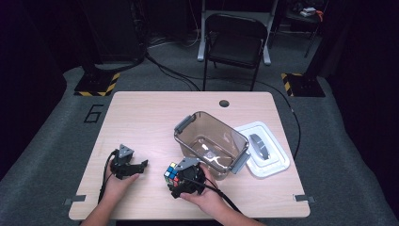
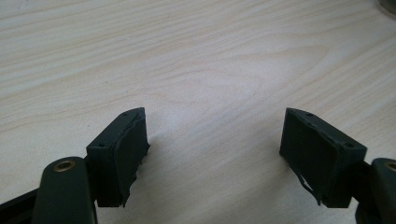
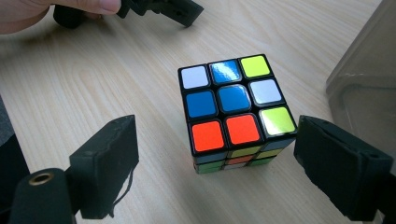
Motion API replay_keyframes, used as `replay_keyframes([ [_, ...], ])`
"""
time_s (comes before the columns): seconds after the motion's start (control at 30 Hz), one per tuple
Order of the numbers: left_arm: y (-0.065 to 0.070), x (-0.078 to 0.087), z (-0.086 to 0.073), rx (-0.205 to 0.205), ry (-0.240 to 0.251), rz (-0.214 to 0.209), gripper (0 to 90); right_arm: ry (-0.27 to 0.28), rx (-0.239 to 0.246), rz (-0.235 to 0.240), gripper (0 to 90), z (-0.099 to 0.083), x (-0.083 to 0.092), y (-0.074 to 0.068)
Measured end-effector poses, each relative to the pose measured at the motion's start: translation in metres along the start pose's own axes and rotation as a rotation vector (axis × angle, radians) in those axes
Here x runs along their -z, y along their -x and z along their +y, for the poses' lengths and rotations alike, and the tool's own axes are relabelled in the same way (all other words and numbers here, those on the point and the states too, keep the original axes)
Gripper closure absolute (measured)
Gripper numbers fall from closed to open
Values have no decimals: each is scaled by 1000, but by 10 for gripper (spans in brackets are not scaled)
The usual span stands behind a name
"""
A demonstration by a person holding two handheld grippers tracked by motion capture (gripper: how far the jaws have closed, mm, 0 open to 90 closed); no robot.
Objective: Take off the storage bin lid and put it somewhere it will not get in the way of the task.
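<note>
A scrambled colour cube (image 3: 236, 109) stands on the wooden table (image 3: 93, 93), its top face showing white, blue, yellow and orange stickers. My right gripper (image 3: 217, 140) is open, with a jaw on either side of the cube's near part; the left pad stands clear of it and the right pad is close beside its corner. In the high view the cube (image 1: 171, 173) sits near the front edge, with the right gripper (image 1: 177, 179) just behind it. My left gripper (image 2: 215, 135) is open over bare wood with nothing between its jaws, and in the high view it (image 1: 140, 165) rests at the front left.
A clear plastic container (image 1: 211, 146) with grey latches stands open right of the cube, and its wall (image 3: 369, 79) is close to my right jaw. Its white lid (image 1: 263, 149) lies farther right. A black chair (image 1: 235, 42) stands beyond the table.
</note>
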State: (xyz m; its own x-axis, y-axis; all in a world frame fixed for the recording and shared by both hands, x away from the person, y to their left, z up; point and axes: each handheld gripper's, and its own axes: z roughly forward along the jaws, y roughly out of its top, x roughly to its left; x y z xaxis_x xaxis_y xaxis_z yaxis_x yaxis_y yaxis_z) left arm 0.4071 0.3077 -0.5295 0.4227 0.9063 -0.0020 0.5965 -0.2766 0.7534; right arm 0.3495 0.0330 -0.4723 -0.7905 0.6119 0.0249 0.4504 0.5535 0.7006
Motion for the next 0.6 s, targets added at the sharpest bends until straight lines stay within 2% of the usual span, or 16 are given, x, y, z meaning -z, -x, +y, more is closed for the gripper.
replay_keyframes([
  [0.03,0,0,0,2,1,0,228,-5,11,2,136,0,0,1],
  [0.1,0,0,0,2,1,0,228,-4,-8,-7,136,0,-1,0],
  [0.23,0,0,0,1,1,1,228,1,-4,-15,136,-1,-3,2],
  [0.33,0,0,0,1,1,1,228,1,-27,-22,136,-1,-4,2],
  [0.6,0,0,0,-1,0,-1,228,-13,-20,-20,136,-2,-10,4],
])
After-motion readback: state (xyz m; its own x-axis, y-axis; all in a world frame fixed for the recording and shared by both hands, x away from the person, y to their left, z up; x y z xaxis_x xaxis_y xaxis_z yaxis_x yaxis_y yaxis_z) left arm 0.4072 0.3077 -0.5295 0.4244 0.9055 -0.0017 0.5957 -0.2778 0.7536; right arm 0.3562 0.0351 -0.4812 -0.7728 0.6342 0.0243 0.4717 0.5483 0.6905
